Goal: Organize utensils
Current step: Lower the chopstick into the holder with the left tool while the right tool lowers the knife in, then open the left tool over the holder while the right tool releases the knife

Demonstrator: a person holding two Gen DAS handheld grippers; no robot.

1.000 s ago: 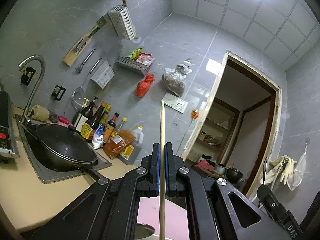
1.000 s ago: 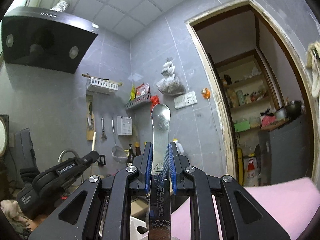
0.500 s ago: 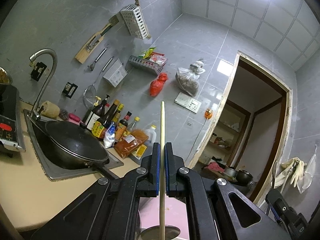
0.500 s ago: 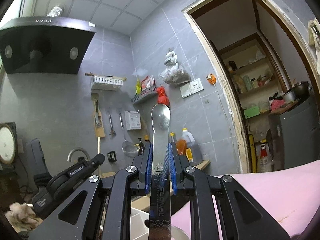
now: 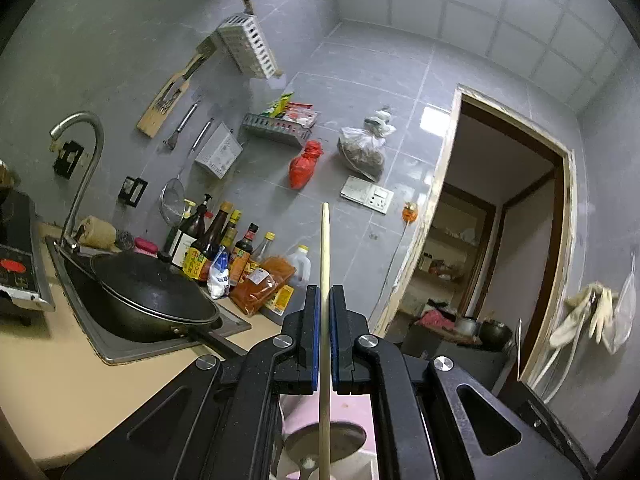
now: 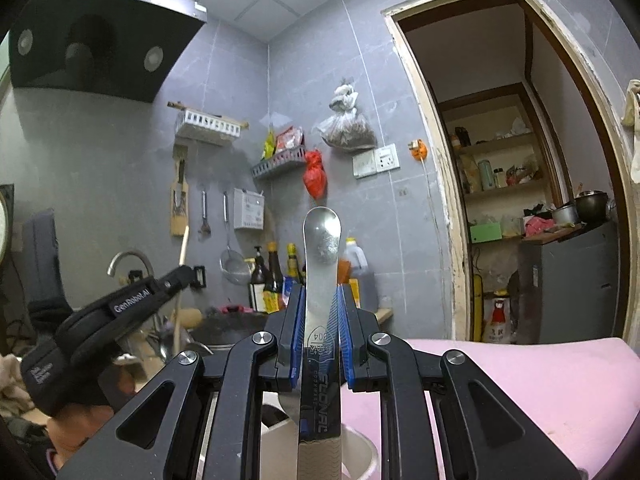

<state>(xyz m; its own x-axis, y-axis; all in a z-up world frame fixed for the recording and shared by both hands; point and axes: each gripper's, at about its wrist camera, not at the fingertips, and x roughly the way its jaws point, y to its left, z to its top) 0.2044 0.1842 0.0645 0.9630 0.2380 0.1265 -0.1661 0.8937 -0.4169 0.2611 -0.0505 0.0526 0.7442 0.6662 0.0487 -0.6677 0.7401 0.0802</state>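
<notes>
My left gripper [image 5: 325, 300] is shut on a thin wooden stick [image 5: 325, 240] that stands upright between its blue pads. Below them the stick crosses a round metal piece [image 5: 340, 438] over a white container [image 5: 290, 466]; whether the two are joined I cannot tell. My right gripper [image 6: 322, 300] is shut on a flat steel utensil [image 6: 322, 236], rounded end up, stamped shank between the pads. Its lower part hangs over a white holder [image 6: 360, 454] on a pink surface [image 6: 520, 392]. The left gripper [image 6: 176, 276] with its stick [image 6: 182, 252] shows at left in the right wrist view.
A black wok [image 5: 152, 296] sits in the sink under a curved faucet [image 5: 80, 152]. Sauce bottles [image 5: 224, 248] line the grey tiled wall, and an induction cooker [image 5: 16, 268] is at far left. A doorway [image 6: 520, 200] opens on the right. A range hood [image 6: 100, 40] hangs above.
Both grippers have sunk while keeping their utensils. The counter and wall have risen in both views, and the white holder and the round metal piece have come into view underneath.
</notes>
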